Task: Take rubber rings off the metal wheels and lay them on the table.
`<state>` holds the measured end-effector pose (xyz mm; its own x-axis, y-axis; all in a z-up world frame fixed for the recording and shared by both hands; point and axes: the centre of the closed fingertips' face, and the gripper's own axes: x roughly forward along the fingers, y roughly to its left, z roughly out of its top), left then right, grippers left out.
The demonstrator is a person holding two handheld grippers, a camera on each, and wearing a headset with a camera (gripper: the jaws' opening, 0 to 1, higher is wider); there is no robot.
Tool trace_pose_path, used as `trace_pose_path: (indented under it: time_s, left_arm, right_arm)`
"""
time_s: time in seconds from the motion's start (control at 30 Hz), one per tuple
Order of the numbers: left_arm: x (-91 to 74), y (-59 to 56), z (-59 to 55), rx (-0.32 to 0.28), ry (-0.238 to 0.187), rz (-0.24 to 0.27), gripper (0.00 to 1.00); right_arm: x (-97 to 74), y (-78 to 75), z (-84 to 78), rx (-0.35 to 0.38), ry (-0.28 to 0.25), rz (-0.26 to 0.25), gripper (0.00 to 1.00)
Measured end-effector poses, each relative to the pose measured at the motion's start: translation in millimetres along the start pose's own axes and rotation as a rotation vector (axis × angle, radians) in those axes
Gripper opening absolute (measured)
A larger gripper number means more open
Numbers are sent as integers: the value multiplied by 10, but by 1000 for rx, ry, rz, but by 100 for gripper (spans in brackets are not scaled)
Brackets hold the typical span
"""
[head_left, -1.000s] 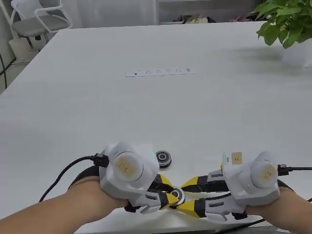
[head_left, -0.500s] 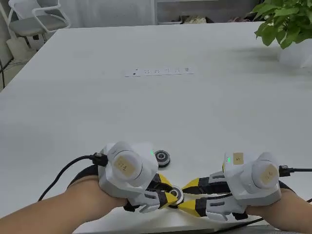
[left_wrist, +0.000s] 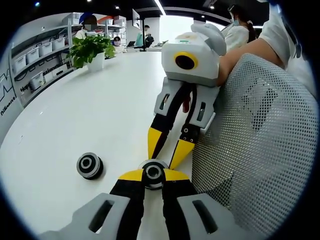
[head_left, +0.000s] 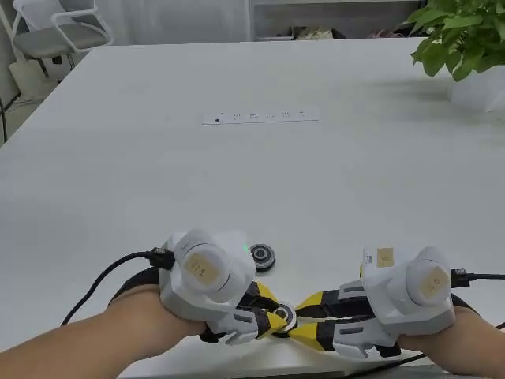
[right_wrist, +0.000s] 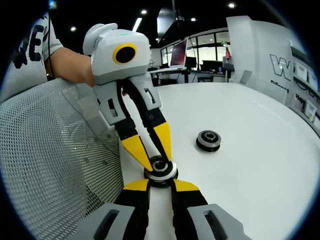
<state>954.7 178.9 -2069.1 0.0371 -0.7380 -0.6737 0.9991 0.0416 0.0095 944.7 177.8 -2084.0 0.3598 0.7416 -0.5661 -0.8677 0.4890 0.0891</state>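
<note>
left hand-held gripper [left_wrist: 152, 176] and right hand-held gripper [right_wrist: 161, 185] meet tip to tip at the near edge of the white worktop [head_left: 237, 181]. both pairs of jaws are clamped, from opposite sides, on one small metal wheel with a black rubber ring [right_wrist: 161, 167]. a second ringed metal wheel [head_left: 263, 256] lies flat on the worktop just beyond the left hand-held gripper, apart from both. a white power strip [head_left: 260, 117] lies farther back; a green potted plant [head_left: 461, 31] stands at the far right.
</note>
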Motion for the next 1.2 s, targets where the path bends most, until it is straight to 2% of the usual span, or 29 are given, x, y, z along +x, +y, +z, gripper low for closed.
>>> trace_pose_path:
  time_s: [0.57, 0.67, 0.83, 1.0, 1.2]
  left_arm:
    - [1, 6, -2, 0, -2, 3, 8]
    - [1, 5, -2, -4, -1, 3, 8]
    - [0, 6, -2, -3, -1, 4, 8]
    - [-2, 6, 0, 9, -1, 9, 8]
    - [-4, 14, -2, 4, -2, 12, 8]
  right_arm:
    - [-15, -6, -33, 26, 19, 7, 6]
    - [-14, -8, -67, 29, 39, 14, 0]
    - [-26, -9, -61, 45, 31, 9, 0]
    - [-40, -28, -58, 166, -8, -7, 0]
    - [-77, -101, -35, 262, -46, -33, 0]
